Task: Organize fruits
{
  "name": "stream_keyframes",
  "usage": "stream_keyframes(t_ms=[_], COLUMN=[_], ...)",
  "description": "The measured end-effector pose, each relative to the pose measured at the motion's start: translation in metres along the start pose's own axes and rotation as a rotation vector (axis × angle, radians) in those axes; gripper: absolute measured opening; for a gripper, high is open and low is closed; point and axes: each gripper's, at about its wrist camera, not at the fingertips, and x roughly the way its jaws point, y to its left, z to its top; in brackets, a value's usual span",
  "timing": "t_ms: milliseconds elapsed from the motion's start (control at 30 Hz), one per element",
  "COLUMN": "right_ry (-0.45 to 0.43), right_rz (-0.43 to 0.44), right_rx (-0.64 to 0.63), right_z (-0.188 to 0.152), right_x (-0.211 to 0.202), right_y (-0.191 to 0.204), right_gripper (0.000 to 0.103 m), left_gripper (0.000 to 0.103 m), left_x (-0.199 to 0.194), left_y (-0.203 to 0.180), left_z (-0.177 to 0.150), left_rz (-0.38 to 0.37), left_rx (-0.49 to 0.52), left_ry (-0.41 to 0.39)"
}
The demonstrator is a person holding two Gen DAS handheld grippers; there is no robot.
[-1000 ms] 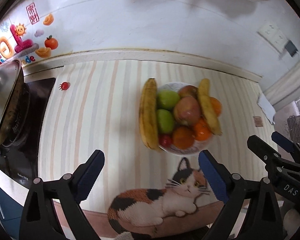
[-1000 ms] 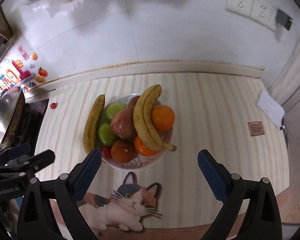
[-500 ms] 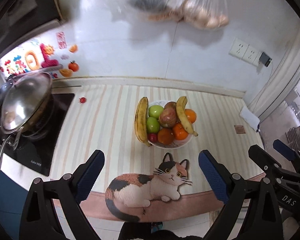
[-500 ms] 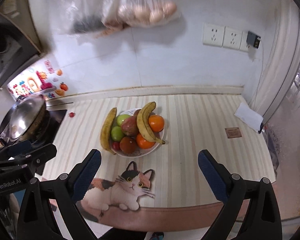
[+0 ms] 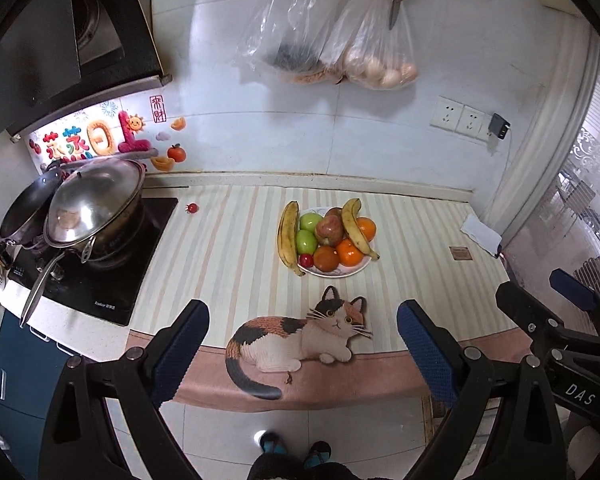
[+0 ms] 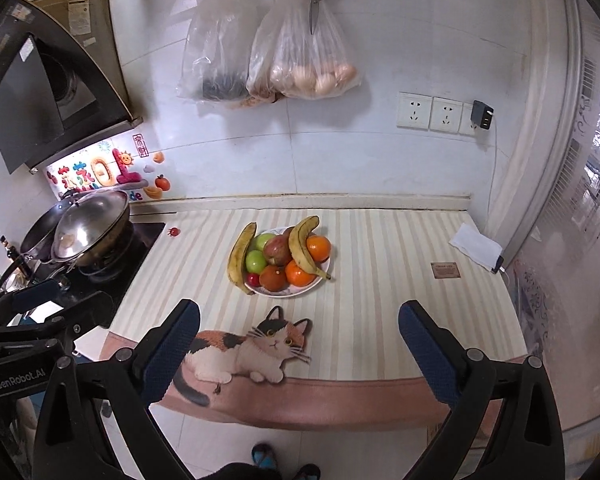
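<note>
Holding both tools off the counter's front edge, you've got the left gripper spread wide with nothing between its blue pads, and the right gripper just the same, jaws apart and empty. Each one peeks into the other's view at the side.

Straight ahead and beyond the fingertips sits the fruit plate on the striped mat, past the printed cat. It lies slightly right of centre for your left tool and slightly left of centre for your right, so neither hand looks clearly nearer; I'd call it even.

On the plate's left rim lies one banana, its long axis running away from you, nearly in line with your fingers. The second banana drapes over the pile, also roughly fore-and-aft, tip toward you. Between them: green apples, a red apple, oranges. A small tomato sits alone, well apart, near the stove — your left side's job, I'd judge.

Readable writing: "DAS" on the right tool's body as the left camera sees it, "GenRobot.AI" on the left tool's body in the right view. The stove's white label is too small to read.
</note>
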Motion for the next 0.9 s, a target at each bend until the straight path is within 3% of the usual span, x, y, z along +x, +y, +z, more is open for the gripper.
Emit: stream_keyframes(t_ms=[400, 900], right_ry=[-0.014, 0.033], right_rz=[-0.006, -0.026], right_rx=[0.029, 0.03], right_z=[-0.012, -0.009], right_x=[-0.031, 0.024], right_y=[0.008, -0.001], right_gripper=[0.102, 0.102], left_gripper=[0.096, 0.1], left_x=[-0.011, 0.026], left_y=[0.005, 0.006], left_z=[-0.008, -0.006], left_rz=[0.009, 0.07], left_rx=[0.018, 0.007], left_ry=[-0.009, 0.019])
